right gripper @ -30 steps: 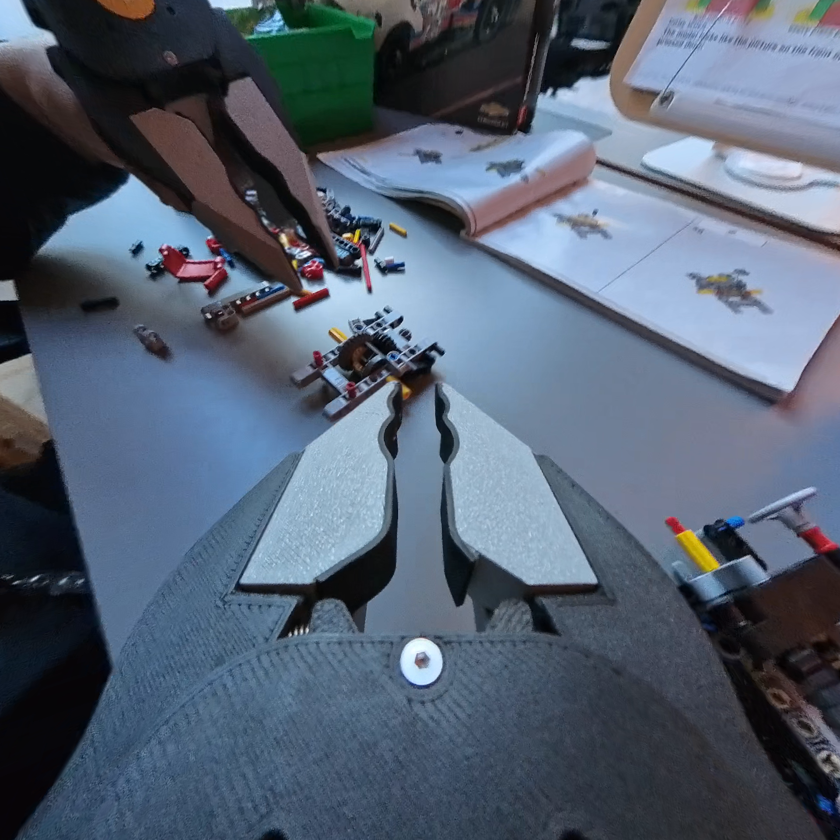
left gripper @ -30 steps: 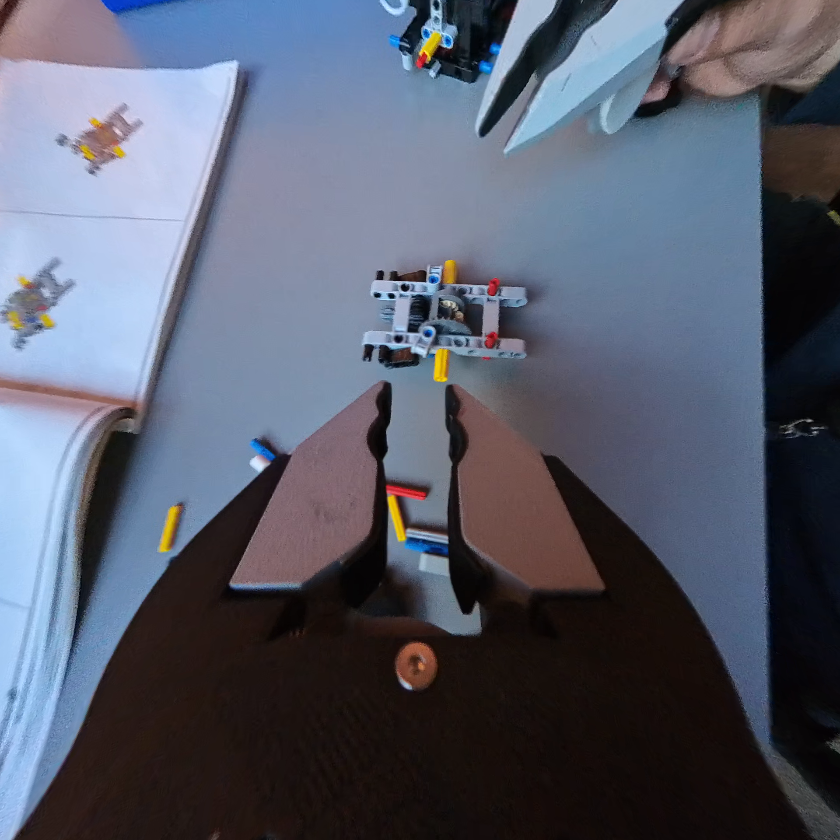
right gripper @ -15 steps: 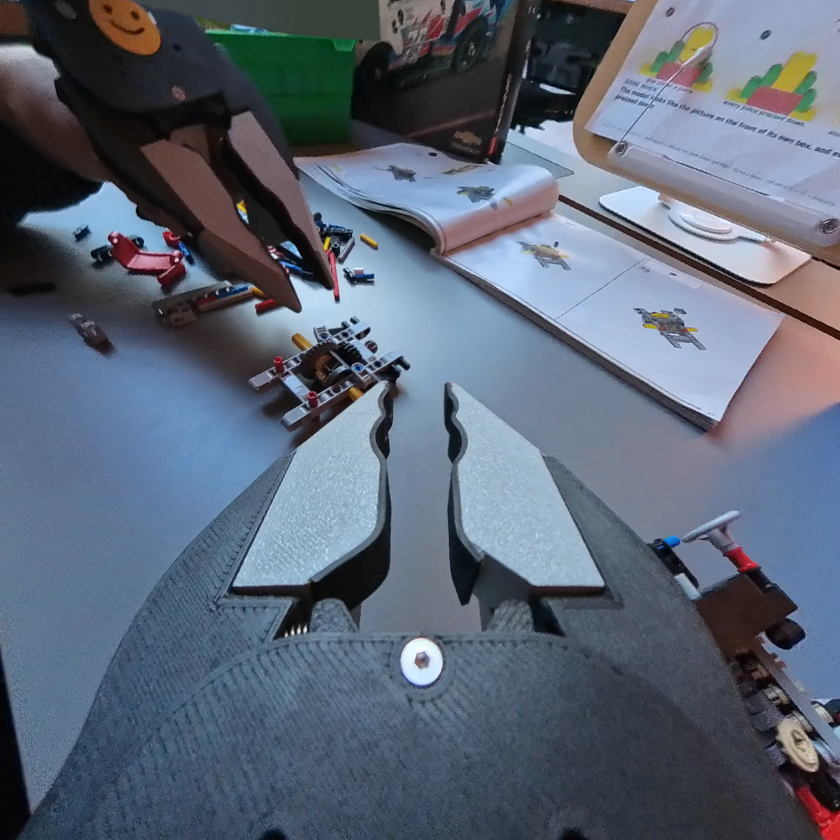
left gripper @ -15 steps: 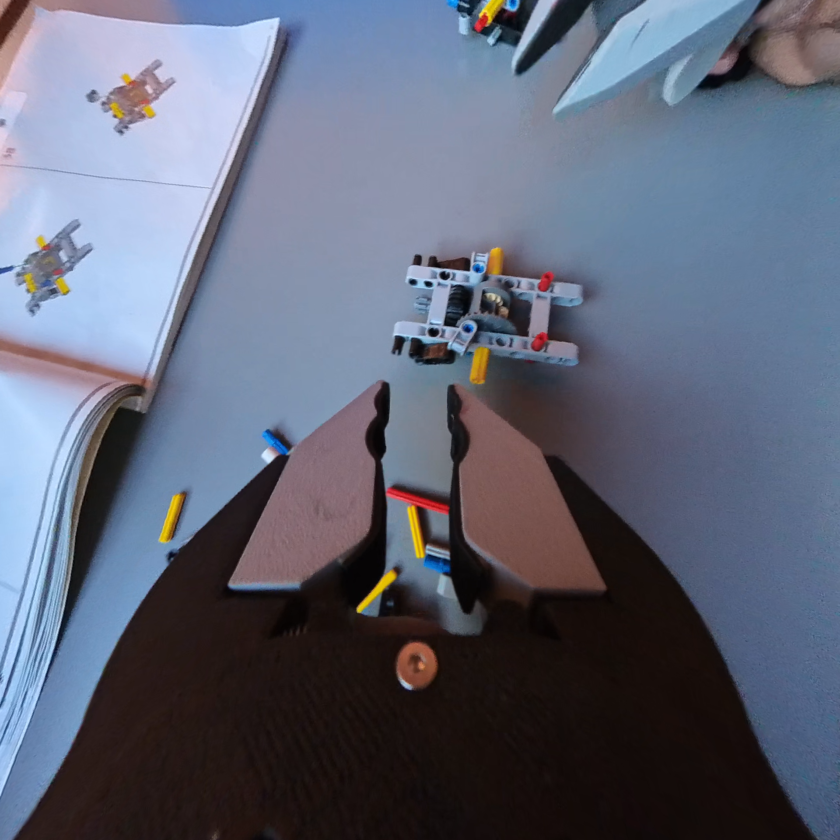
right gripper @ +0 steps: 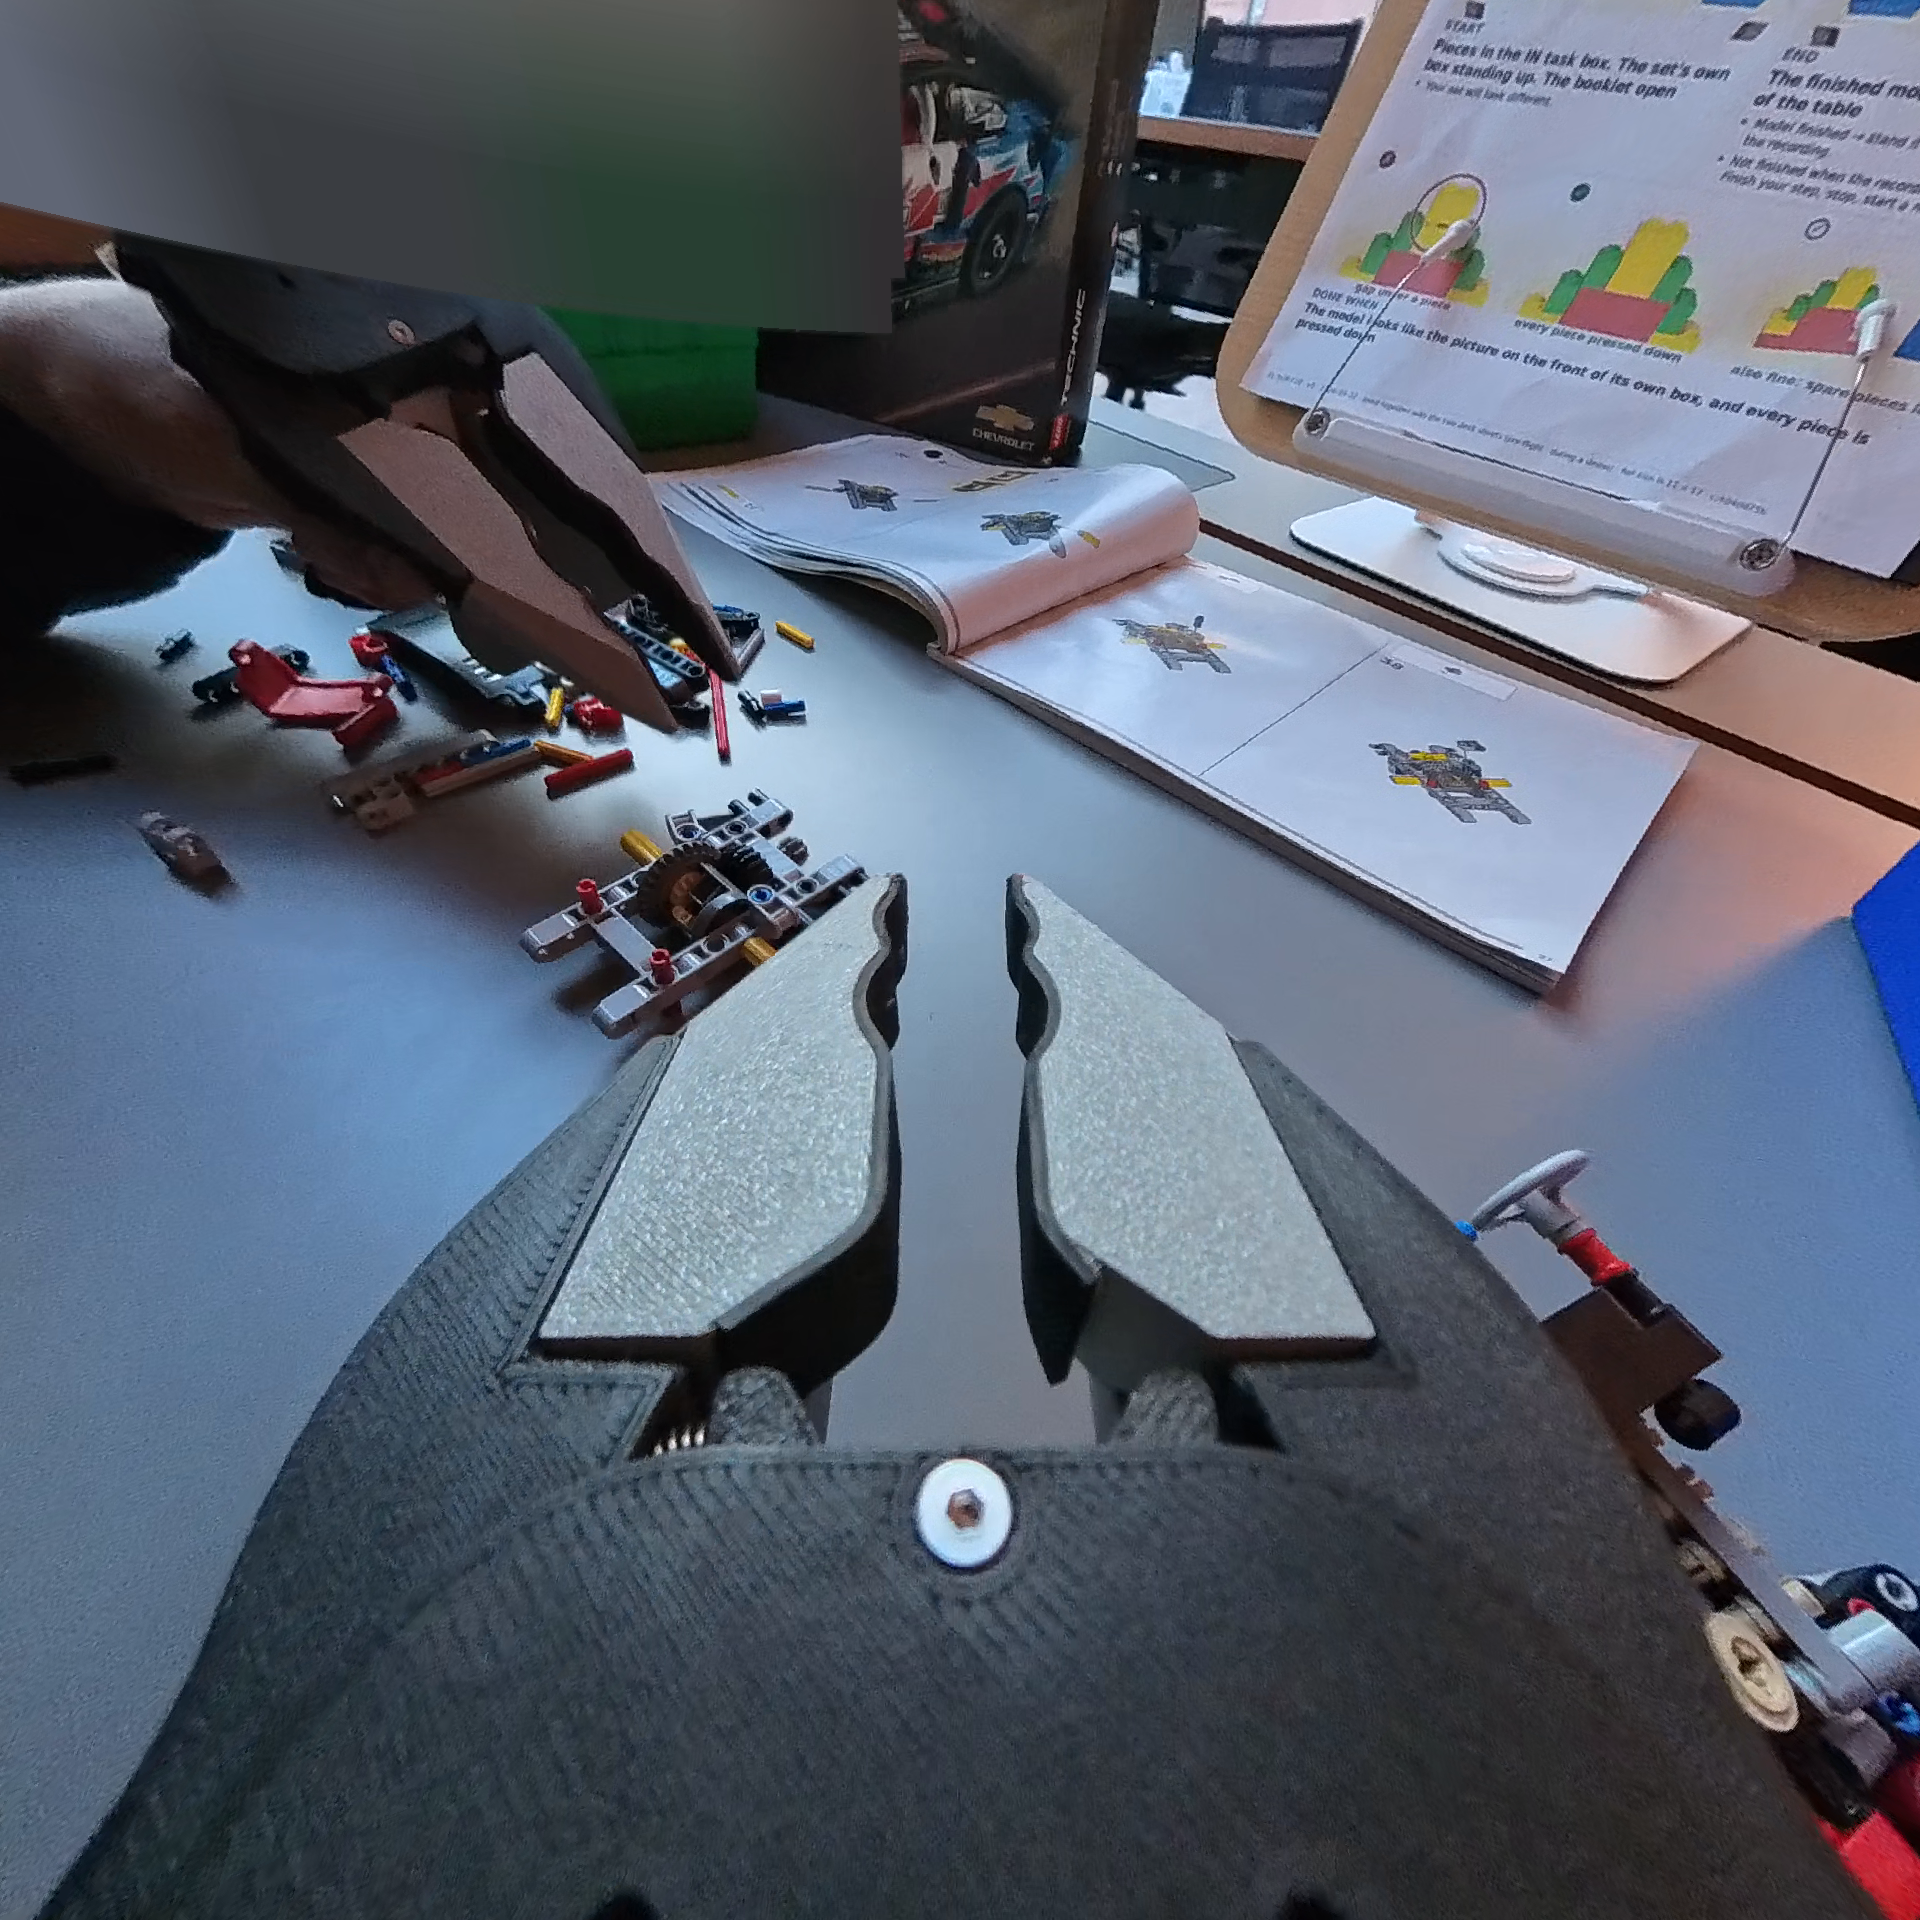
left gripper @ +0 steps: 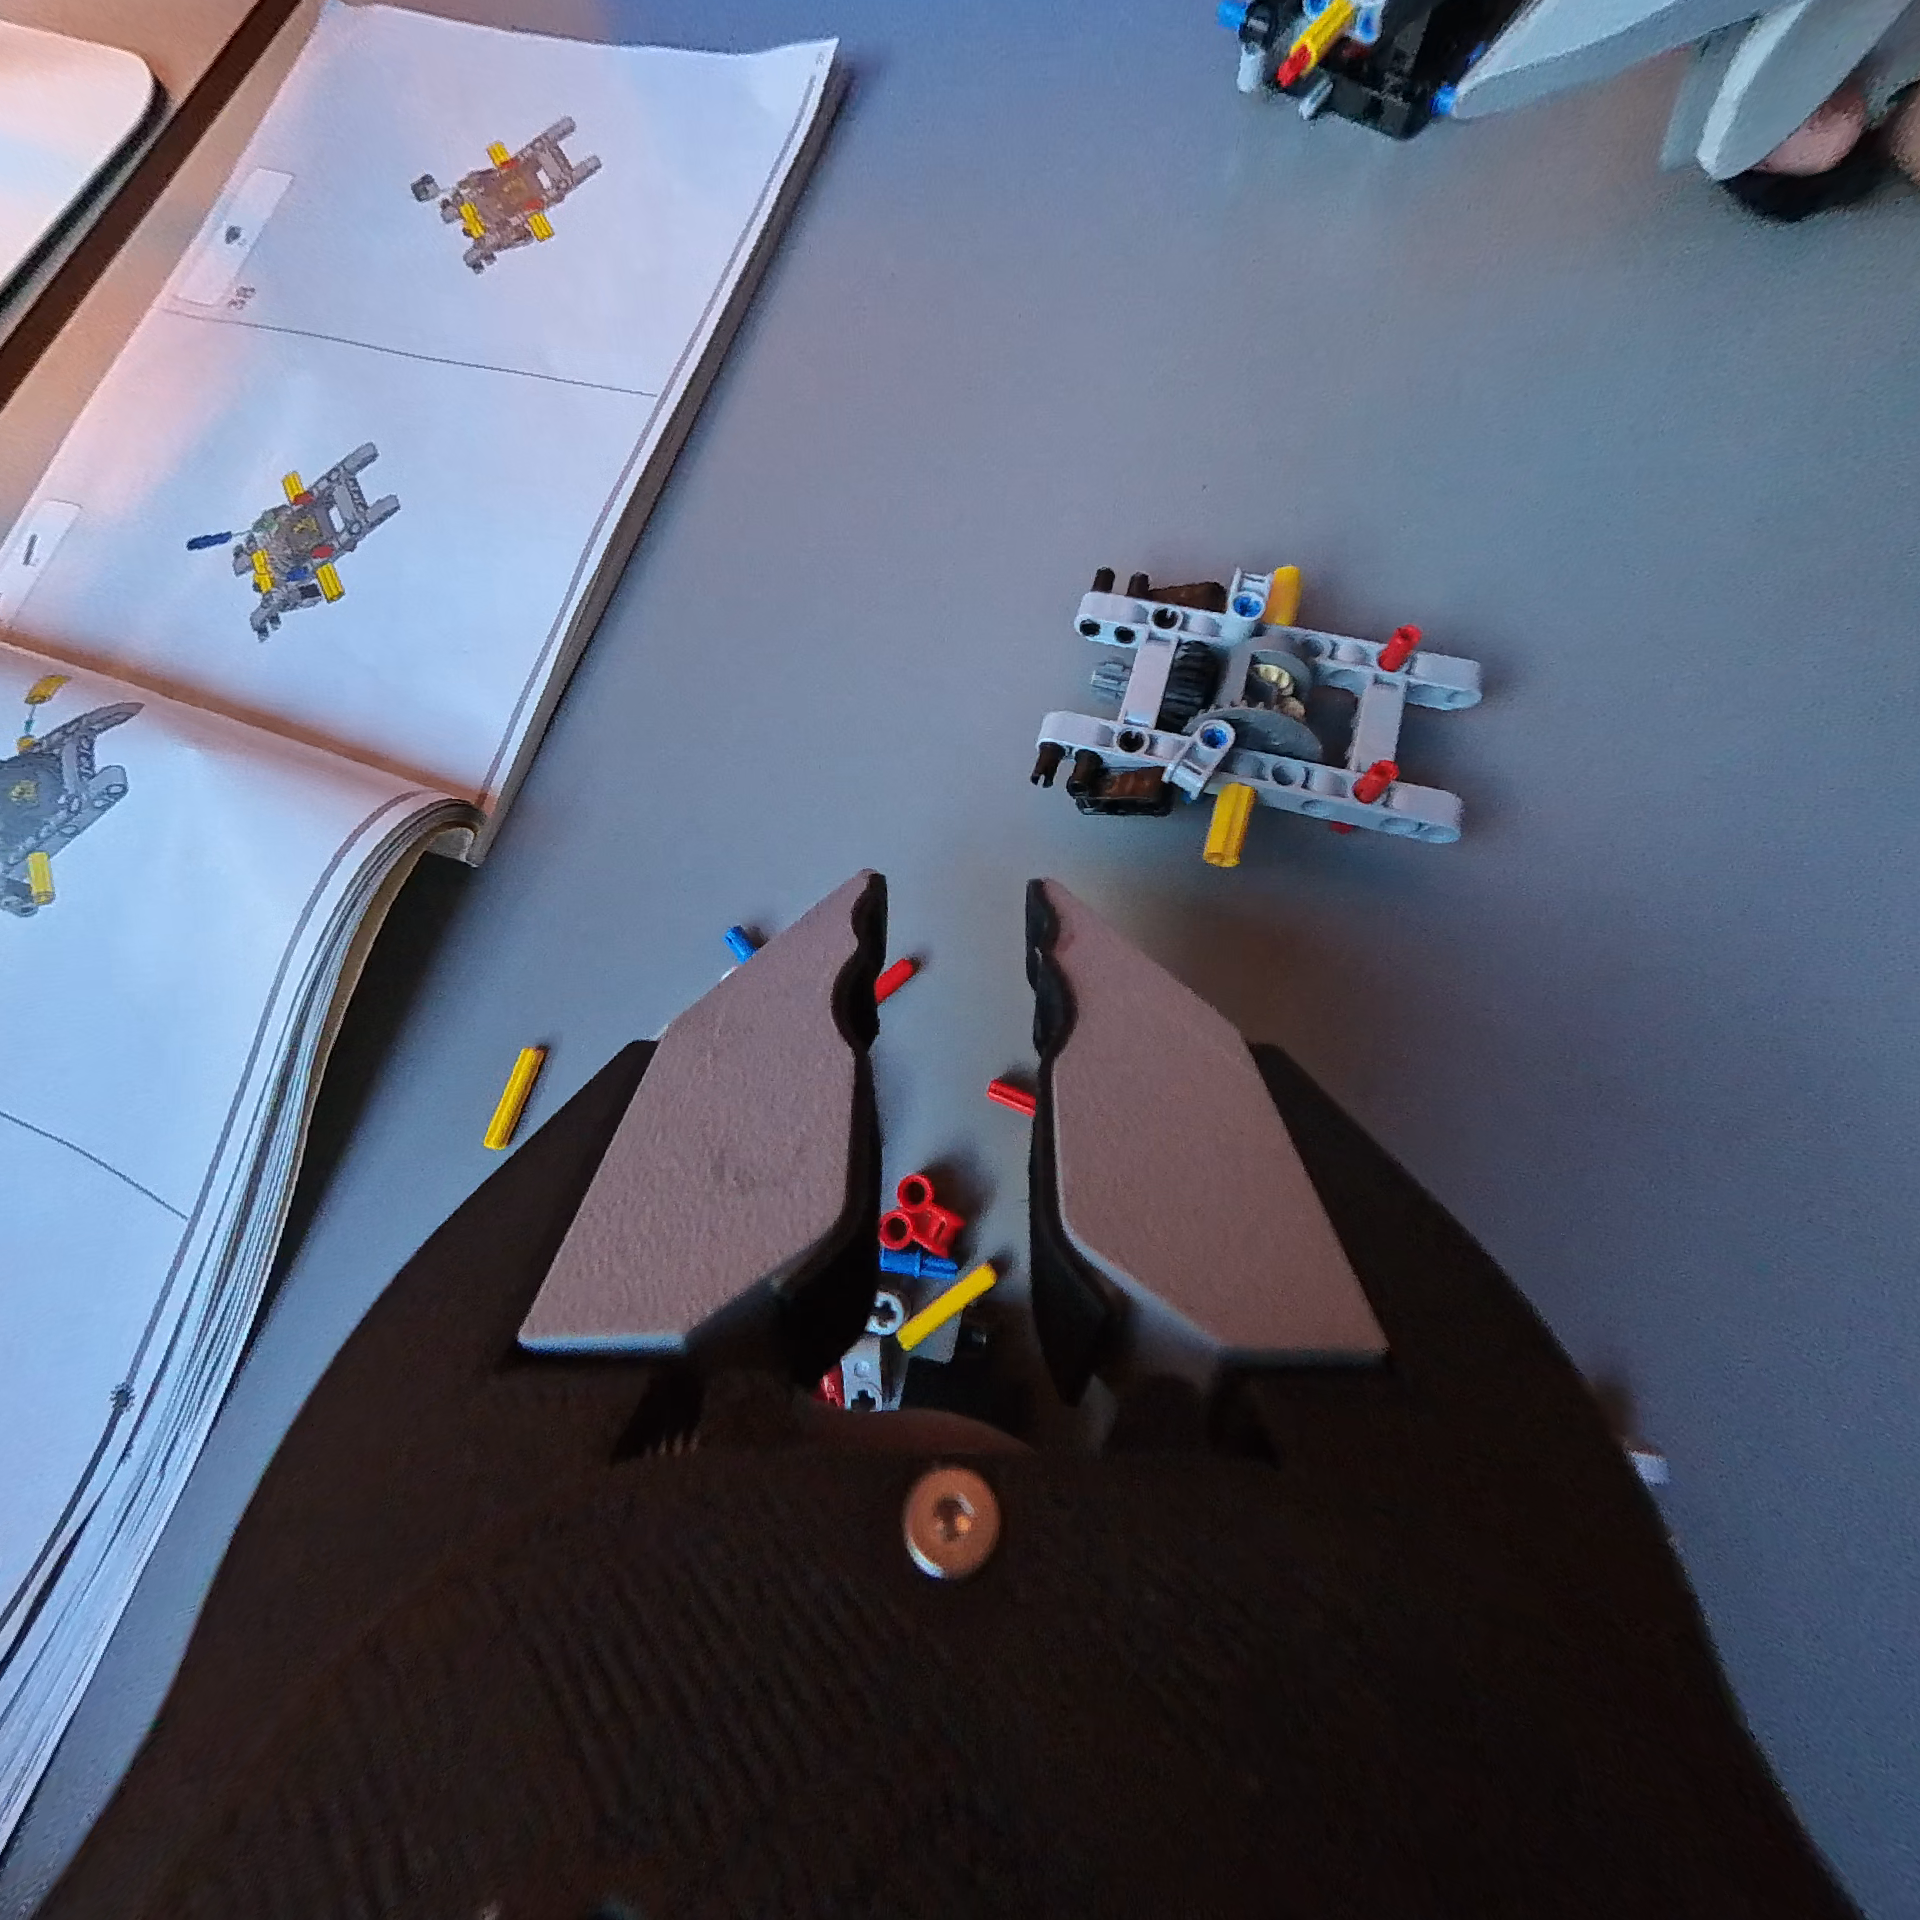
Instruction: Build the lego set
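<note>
While both stand parted and bare, left gripper point(left gripper: 956, 899) overhangs glossy plastic pins point(left gripper: 920, 1236); textured grey right gripper point(right gripper: 956, 899) nears a beam frame point(right gripper: 696, 914).

Worktop point(left gripper: 1039, 395) smooth grey, semi-matt with soft sheen. Left hand-held gripper point(left gripper: 956, 904) is layered matt black printed plastic with matt brown fingers point(left gripper: 748, 1122); right hand-held gripper point(right gripper: 956, 904) the same in grey, grainy-textured. Brick frame point(left gripper: 1257, 707) glossy plastic, booklet point(left gripper: 436, 343) smooth paper

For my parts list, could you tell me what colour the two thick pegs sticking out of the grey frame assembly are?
Yellow pegs on the grey frame assembly, clearest in the left wrist view.
</note>
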Motion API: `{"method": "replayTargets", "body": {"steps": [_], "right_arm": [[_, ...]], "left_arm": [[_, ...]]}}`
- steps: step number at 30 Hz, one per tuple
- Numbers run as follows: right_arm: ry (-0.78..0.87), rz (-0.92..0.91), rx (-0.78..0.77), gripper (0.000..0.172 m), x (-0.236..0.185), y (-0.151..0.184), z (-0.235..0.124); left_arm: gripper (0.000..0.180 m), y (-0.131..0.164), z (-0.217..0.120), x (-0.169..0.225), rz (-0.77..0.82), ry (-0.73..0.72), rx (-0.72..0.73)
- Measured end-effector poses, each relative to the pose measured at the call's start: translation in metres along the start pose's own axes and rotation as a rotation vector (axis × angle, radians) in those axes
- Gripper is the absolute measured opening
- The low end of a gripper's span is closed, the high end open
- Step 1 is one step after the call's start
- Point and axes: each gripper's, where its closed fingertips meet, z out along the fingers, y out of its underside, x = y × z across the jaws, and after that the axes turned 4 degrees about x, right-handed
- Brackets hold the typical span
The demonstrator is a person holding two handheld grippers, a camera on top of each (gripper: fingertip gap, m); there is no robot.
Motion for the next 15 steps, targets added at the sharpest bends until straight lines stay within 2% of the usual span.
{"method": "replayTargets", "body": {"steps": [15], "right_arm": [[0.008,0.0,0.027,0.015,0.0015,-0.0039,-0.0027]], "left_arm": [[0.024,0.0032,0.0016,-0.0016,0.013,-0.014,-0.015]]}}
